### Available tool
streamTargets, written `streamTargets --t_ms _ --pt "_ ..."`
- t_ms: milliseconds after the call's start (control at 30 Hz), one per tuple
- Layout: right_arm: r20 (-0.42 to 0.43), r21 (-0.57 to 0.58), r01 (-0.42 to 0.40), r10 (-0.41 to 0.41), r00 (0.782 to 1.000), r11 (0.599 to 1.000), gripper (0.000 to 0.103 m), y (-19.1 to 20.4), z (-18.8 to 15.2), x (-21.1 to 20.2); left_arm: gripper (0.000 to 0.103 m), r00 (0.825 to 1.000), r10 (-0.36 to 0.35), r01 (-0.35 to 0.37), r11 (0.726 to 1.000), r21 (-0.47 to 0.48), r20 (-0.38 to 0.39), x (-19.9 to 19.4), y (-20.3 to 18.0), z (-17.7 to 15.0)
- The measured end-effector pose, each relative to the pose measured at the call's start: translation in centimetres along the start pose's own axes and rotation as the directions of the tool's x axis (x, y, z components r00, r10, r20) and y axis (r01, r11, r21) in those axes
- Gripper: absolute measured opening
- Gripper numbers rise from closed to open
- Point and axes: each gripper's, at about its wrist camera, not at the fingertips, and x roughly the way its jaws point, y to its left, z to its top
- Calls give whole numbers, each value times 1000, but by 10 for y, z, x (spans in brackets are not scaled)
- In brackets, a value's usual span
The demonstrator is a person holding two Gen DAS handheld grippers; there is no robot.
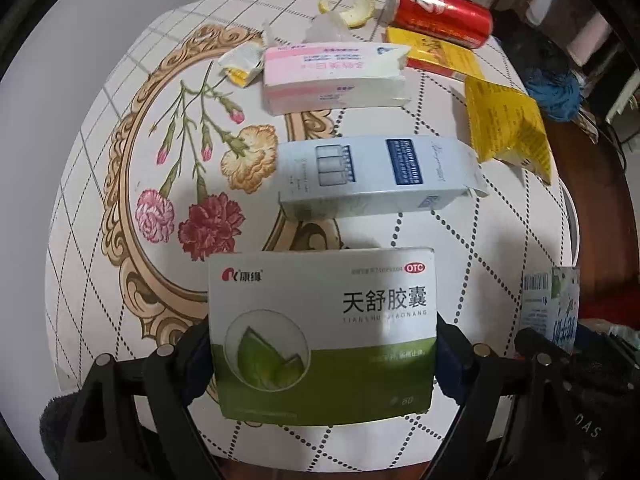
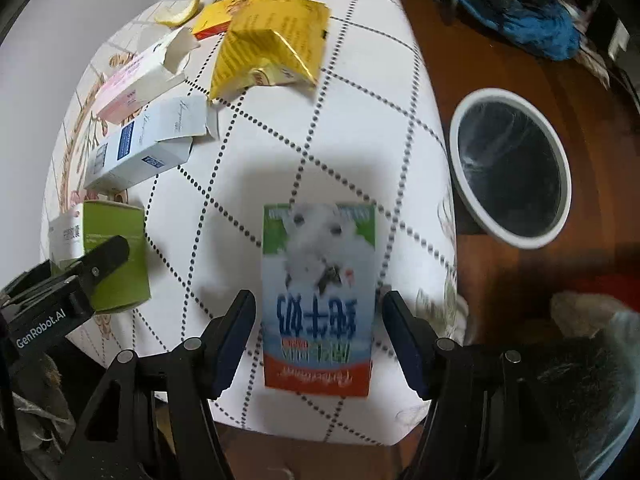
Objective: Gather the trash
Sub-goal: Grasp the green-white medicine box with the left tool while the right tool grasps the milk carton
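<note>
Left wrist view: the left tool (image 1: 322, 354) clamps a green-and-white medicine box (image 1: 322, 332) at lower centre; tilted, it may slip. Right wrist view: the right tool (image 2: 318, 332) straddles a milk carton (image 2: 318, 296) at lower centre without touching it; a skewed close could knock it off the tabletop (image 2: 340, 128).

White tablecloth with a dotted diamond grid and a gold-framed carnation print (image 1: 120, 184) covers the table, and it's crowded: a red soda can on its side (image 1: 442, 14) at the far edge, yellow peel scraps (image 1: 356, 14) beside it, a flat yellow packet (image 1: 440, 56), a crumpled yellow foil bag (image 1: 508, 128), a pink-and-white carton (image 1: 332, 78), a pale blue opened box (image 1: 372, 176).
</note>
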Motion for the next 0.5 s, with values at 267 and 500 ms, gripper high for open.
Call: streamTargets --t_ms 267,500 --pt "79 63 56 -61 995 996 52 0 -11 -8 87 999 -31 30 999 35 36 5 13 -24" --pt "132 19 80 -82 988 997 51 10 -14 -7 87 996 -23 22 1000 17 90 -12 20 -36"
